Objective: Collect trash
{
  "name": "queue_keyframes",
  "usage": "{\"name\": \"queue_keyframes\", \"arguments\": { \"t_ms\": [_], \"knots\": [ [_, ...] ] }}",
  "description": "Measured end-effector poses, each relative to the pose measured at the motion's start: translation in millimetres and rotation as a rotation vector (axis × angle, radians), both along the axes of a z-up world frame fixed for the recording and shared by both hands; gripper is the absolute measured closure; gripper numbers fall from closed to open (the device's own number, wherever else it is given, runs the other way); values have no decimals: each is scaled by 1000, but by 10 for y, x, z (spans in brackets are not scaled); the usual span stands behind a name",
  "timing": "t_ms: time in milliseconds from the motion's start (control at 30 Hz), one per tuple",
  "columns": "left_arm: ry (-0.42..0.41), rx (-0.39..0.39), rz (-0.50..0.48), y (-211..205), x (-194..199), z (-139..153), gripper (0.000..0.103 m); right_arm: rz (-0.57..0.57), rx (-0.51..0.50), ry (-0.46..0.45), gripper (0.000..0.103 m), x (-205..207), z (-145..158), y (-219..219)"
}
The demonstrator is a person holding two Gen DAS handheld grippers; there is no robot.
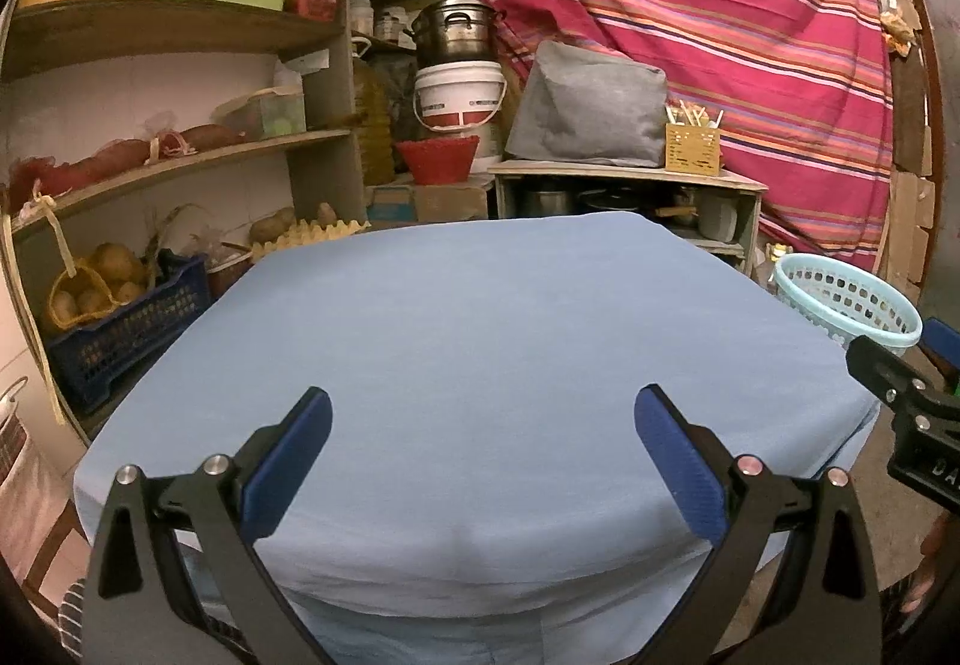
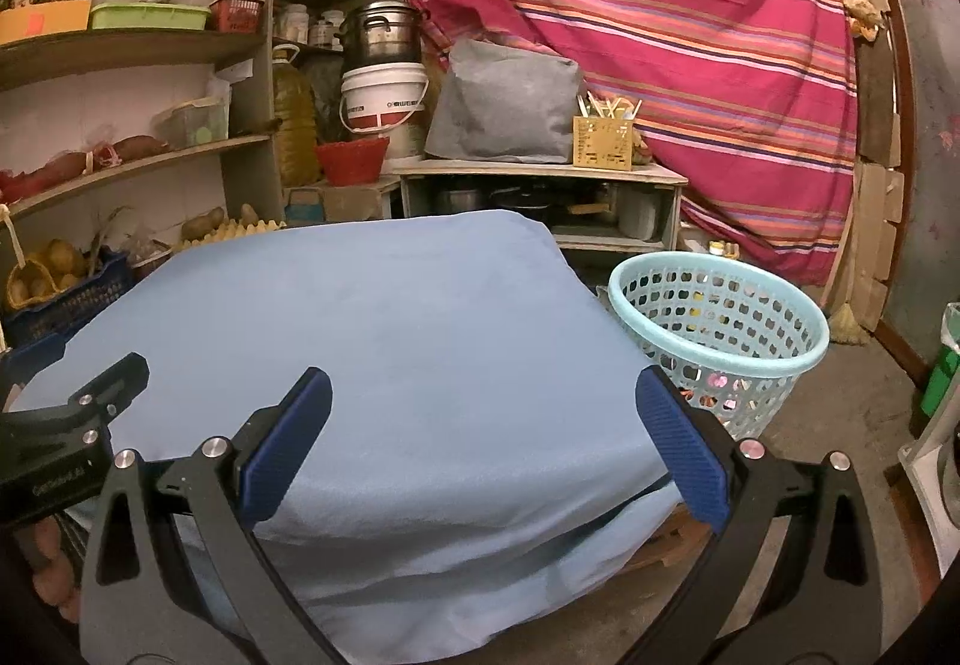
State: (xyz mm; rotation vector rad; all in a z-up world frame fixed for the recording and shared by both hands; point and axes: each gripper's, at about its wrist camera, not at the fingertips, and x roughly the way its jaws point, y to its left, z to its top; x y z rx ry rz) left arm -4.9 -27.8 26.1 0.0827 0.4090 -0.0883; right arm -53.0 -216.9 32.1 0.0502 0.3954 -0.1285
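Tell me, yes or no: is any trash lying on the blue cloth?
No: the blue cloth lies bare in the left wrist view, with both claws open and empty.

upright pale-blue perforated basket (image 2: 717, 332) beside table (image 2: 360, 335)

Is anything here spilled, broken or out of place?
Nothing stands out. The blue cloth lies smooth over the table with nothing on it, the pale blue basket stands upright on the floor beside it, and the left tool and right tool are both open and hold nothing.
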Motion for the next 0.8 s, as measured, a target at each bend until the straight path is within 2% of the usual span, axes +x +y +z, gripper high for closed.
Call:
{"name": "queue_keyframes", "arguments": {
  "t_ms": [800],
  "knots": [
    [-28, -17, 26, 76, -21, 8, 4, -2, 1, -17, 4, 4, 33, 43]
  ]
}}
